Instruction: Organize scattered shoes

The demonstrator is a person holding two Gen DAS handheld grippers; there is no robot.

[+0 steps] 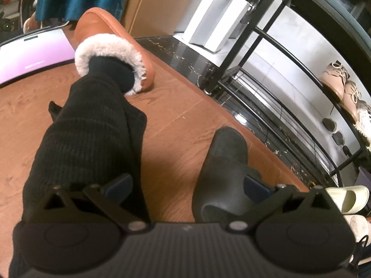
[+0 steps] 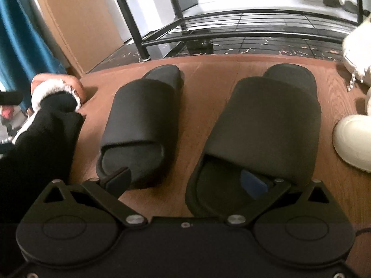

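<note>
Lying side by side on the wooden floor [image 2: 204, 88], two black slide sandals run their long axes straight away from the right claw [image 2: 187, 180], open heels toward it and toes toward the black wire shoe rack [image 2: 231, 23] beyond. The right-hand sandal [image 2: 266, 120] sits directly under the right claw's right finger, whose blue pad overlaps the heel bed; the left-hand sandal [image 2: 139, 120] has its heel just under the left finger. This claw is spread wide and grips nothing, straddling the gap between the pair.

The left claw [image 1: 187, 185] is likewise wide and empty. Its right finger overlaps the strap of one black slide, which points up and away toward the rack; its left finger hangs over the person's leg in black knit trousers [image 1: 92, 139], the foot wearing an orange fur-lined slipper [image 1: 116, 46]. Which slide this is cannot be told for sure.

The rack already holds beige lace-up shoes [image 1: 340, 85] on a shelf. A cream shoe [image 2: 352, 139] lies just right of the slides. I judge each claw well placed for one sandal, closing across the heel edge.
</note>
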